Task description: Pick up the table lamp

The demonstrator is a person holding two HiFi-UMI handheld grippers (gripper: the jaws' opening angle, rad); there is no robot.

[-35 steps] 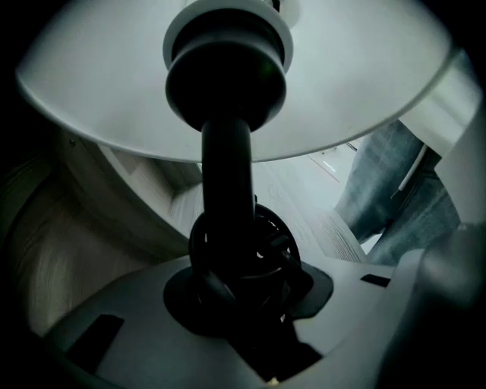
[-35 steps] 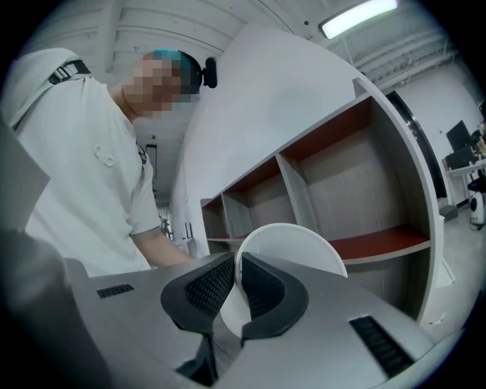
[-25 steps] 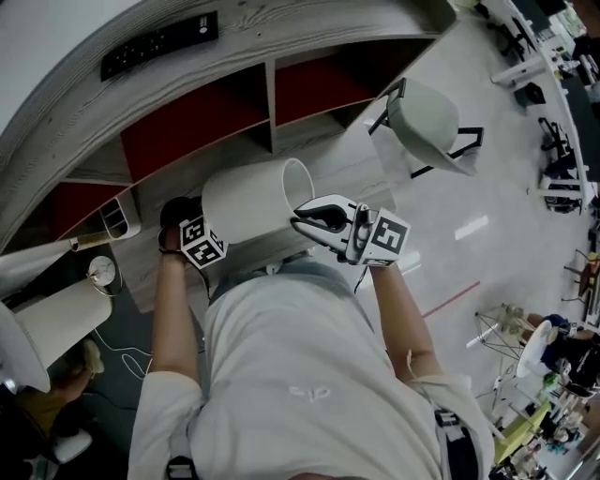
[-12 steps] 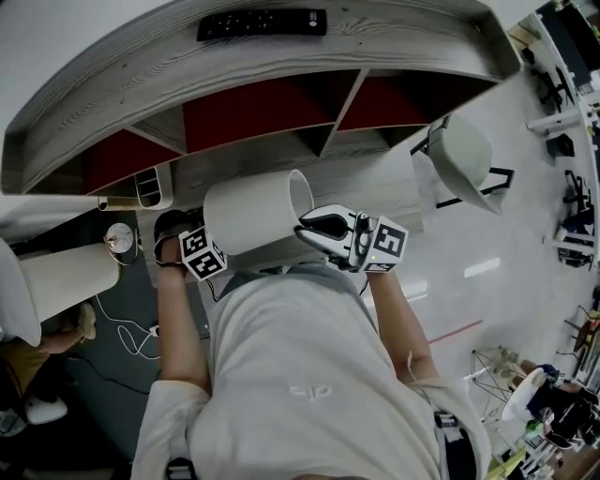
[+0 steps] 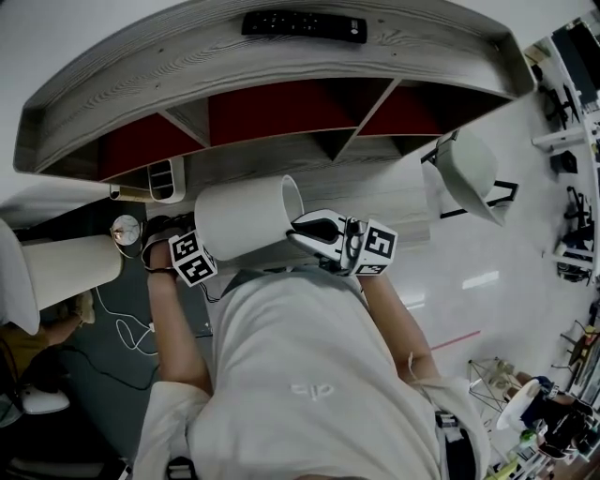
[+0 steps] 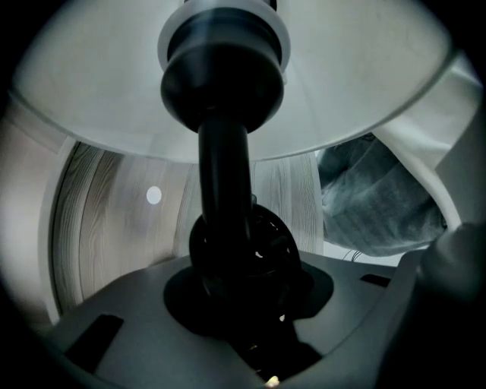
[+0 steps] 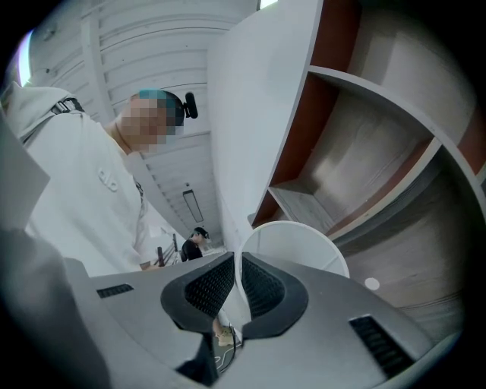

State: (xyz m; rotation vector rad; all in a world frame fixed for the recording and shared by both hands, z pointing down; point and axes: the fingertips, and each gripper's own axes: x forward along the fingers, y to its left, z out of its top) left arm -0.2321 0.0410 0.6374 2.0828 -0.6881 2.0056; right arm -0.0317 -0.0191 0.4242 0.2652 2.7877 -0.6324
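I see the table lamp with its white tube-shaped shade (image 5: 239,220) up in the air. It is in front of the person's chest, just below the curved grey wooden shelf with red backs (image 5: 281,70). A long black remote (image 5: 303,24) lies on top of that shelf. In the head view the shade looks tipped on its side, with its open end turned to the right. The shade is plain, smooth and white, and very thin at the rim. The left gripper (image 6: 235,273) has its jaws closed around the lamp's black pole (image 6: 222,175), which goes up into a fat black ring under the shade. The right gripper (image 7: 237,285) has its bumpy black pads (image 7: 209,285) pinched narrow on the shade's thin white edge.
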